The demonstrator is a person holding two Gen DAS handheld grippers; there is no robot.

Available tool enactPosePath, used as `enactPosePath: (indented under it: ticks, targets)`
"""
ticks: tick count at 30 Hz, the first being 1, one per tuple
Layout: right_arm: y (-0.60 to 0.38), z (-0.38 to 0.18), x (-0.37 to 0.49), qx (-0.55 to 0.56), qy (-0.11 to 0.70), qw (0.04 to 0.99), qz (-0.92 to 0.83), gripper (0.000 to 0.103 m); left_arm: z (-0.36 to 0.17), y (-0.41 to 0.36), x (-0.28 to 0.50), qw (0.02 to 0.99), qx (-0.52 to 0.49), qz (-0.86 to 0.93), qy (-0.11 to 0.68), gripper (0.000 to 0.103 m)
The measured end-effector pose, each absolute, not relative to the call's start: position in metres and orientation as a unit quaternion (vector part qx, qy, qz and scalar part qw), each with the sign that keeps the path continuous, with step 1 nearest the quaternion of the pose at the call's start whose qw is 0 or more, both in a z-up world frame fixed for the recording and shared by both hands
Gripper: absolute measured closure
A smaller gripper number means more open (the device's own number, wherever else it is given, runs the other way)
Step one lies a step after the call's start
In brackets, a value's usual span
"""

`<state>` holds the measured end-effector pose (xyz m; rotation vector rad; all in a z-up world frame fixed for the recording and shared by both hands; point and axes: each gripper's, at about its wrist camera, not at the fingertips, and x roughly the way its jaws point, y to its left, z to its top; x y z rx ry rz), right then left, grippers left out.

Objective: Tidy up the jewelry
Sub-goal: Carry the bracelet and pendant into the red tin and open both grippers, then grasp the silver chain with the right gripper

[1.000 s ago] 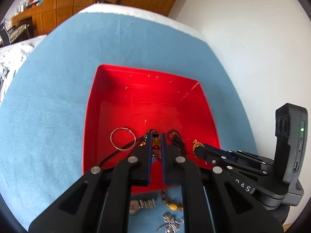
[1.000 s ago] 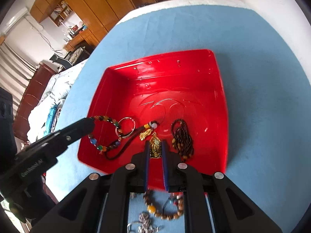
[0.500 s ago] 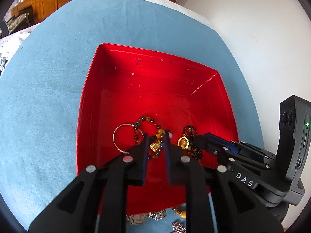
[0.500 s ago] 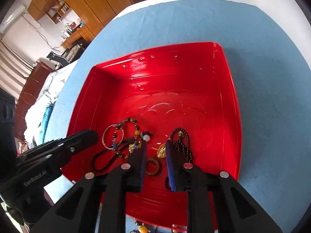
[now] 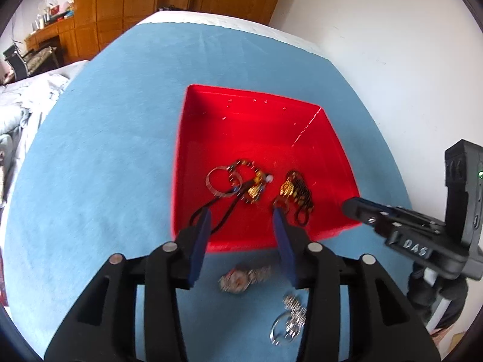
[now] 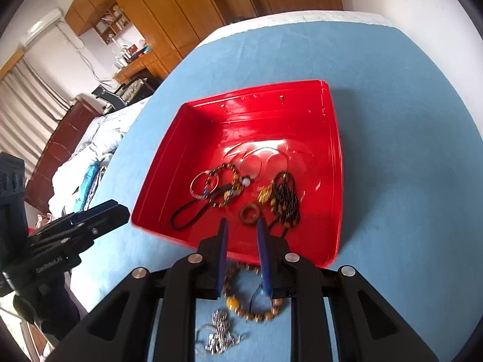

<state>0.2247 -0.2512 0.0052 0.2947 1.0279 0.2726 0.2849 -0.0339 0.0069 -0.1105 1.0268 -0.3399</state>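
Note:
A red tray (image 5: 332,150) (image 6: 335,157) lies on the blue cloth. In it are a silver bangle (image 6: 203,184), a coloured bead bracelet (image 6: 226,181) on a black cord (image 6: 187,217), a gold pendant (image 6: 265,194), a dark bead necklace (image 6: 285,199) and a brown ring (image 6: 250,212). My left gripper (image 5: 241,214) hangs over the tray's near edge; its jaws are opening and hold nothing. My right gripper (image 6: 242,223) stands narrowly open and empty above the near rim. On the cloth in front lie a watch (image 5: 241,279), a silver chain (image 5: 289,316) (image 6: 219,335) and a brown bead bracelet (image 6: 250,298).
The blue cloth (image 5: 105,150) covers a table that ends near a white wall (image 5: 392,45) on the right. Wooden cupboards (image 6: 187,6) and a bed with crumpled linen (image 6: 90,150) lie beyond the table's far and left edges.
The left gripper let go of the bead bracelet and the right let go of the gold pendant, both into the tray. Both grippers drew back toward the near rim, and the left jaws spread wider.

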Motion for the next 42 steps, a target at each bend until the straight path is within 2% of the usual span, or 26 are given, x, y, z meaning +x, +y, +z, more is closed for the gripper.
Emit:
enactPosePath:
  ticks: [4, 12, 22, 42]
  targets:
    - [-0.249, 0.005, 0.206, 0.137, 0.489, 0.851, 0.137, 0.083, 0.006, -0.024, 0.268, 0.862, -0.041, -0.15, 0.483, 0.045]
    - [-0.243, -0.014, 0.179, 0.13, 0.516, 0.835, 0.143, 0.083, -0.023, -0.02, 0.245, 0.847, -0.01, -0.158, 0.507, 0.045]
    - [-0.232, -0.051, 0.155, 0.13, 0.563, 0.803, 0.147, 0.083, -0.063, -0.01, 0.234, 0.822, -0.02, -0.139, 0.552, 0.045]
    - [-0.195, -0.084, 0.161, 0.109, 0.604, 0.774, 0.152, 0.083, -0.08, -0.022, 0.212, 0.813, 0.003, -0.132, 0.567, 0.04]
